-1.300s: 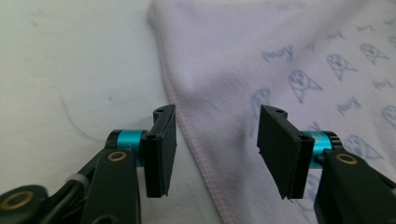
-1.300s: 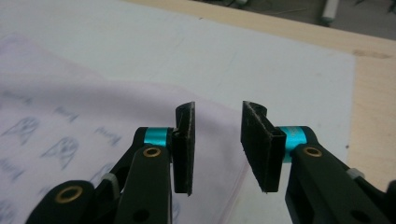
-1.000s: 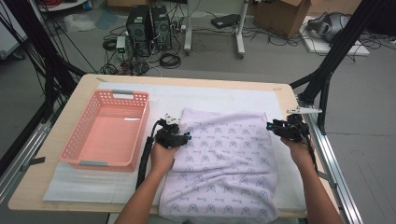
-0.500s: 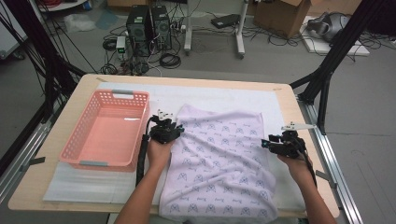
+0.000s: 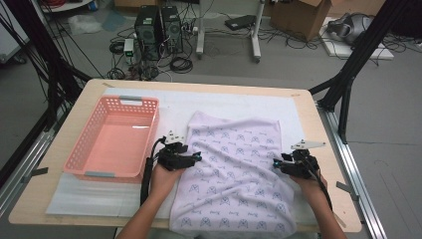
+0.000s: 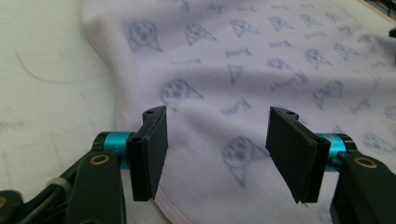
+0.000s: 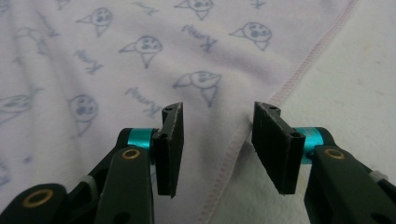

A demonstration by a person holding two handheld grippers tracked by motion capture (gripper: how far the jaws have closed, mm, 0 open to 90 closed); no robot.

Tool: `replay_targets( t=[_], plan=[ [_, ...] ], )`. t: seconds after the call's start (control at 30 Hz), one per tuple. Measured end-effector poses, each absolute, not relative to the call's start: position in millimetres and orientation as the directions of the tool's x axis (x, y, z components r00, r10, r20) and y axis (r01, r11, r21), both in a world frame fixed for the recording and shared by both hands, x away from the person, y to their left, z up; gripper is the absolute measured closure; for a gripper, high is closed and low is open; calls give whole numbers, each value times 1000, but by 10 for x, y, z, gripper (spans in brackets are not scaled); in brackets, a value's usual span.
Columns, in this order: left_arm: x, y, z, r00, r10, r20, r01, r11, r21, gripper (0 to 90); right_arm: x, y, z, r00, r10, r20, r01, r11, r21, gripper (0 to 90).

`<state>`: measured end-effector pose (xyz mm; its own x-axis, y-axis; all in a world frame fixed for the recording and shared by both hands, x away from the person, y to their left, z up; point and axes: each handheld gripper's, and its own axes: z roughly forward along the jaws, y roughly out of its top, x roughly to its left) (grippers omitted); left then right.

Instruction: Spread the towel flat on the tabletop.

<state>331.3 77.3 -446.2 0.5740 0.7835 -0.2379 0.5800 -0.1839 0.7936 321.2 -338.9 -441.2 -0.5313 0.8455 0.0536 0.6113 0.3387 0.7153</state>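
Observation:
A pale lilac cloth (image 5: 234, 169) printed with small grey-blue faces lies spread on the white mat, its near end hanging over the table's front edge. My left gripper (image 5: 198, 158) hovers at the cloth's left edge, pointing right. Its jaws have just been opening and stand open (image 6: 217, 154) over the cloth (image 6: 261, 70), with nothing pinched between the pads. My right gripper (image 5: 276, 164) sits at the cloth's right edge, pointing left. Its jaws (image 7: 217, 144) have opened a little and stand apart astride the stitched hem (image 7: 289, 84), not pressing on it.
An empty pink plastic basket (image 5: 99, 174) stands on the left of the table, close to my left hand. The white mat (image 5: 234, 102) covers most of the wooden tabletop (image 5: 303, 107). Black frame posts flank the table; cables and computers lie on the floor behind.
My right hand has come nearer along the cloth's right edge and lower. My left hand went slightly away, then back nearer, along the left edge. The cloth lies as before.

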Motion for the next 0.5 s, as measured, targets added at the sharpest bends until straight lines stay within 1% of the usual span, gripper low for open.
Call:
replay_targets(
  t=[0.07, 0.13, 0.17, 0.2, 0.23, 0.27, 0.3, 0.37, 0.47, 0.5],
  plan=[
    [3282, 752, -4500, 582, 777, -239, 593, -205, 779, 386, 3160, -3379, -4412, -540, 840, 48, 608, 350, 713, 529],
    [3230, 713, -4522, 590, 789, -173, 555, -241, 796, 411, 3141, -3375, -4432, -546, 837, 31, 603, 368, 708, 557],
    [3210, 680, -4518, 589, 797, -134, 542, -267, 797, 474, 3144, -3383, -4432, -544, 838, 34, 606, 364, 708, 611],
    [3191, 648, -4513, 585, 809, -63, 516, -311, 798, 578, 3153, -3393, -4426, -551, 834, 40, 604, 365, 708, 791],
    [3195, 642, -4509, 591, 805, -46, 507, -327, 798, 701, 3163, -3400, -4419, -566, 823, 51, 601, 370, 708, 860],
    [3213, 646, -4508, 590, 805, -66, 518, -315, 796, 860, 3180, -3388, -4420, -566, 824, 26, 590, 383, 710, 869],
    [3244, 655, -4507, 580, 810, -85, 529, -295, 796, 876, 3191, -3382, -4421, -564, 825, 23, 586, 381, 715, 873],
    [3331, 686, -4507, 544, 832, -113, 554, -254, 793, 882, 3235, -3390, -4426, -544, 839, -18, 567, 384, 729, 877],
    [3510, 732, -4471, 477, 868, -136, 565, -184, 805, 884, 3345, -3468, -4432, -492, 871, -17, 560, 331, 760, 879],
    [3546, 746, -4465, 468, 874, -132, 555, -175, 813, 885, 3392, -3503, -4431, -473, 881, -20, 549, 312, 776, 880]
  ],
)
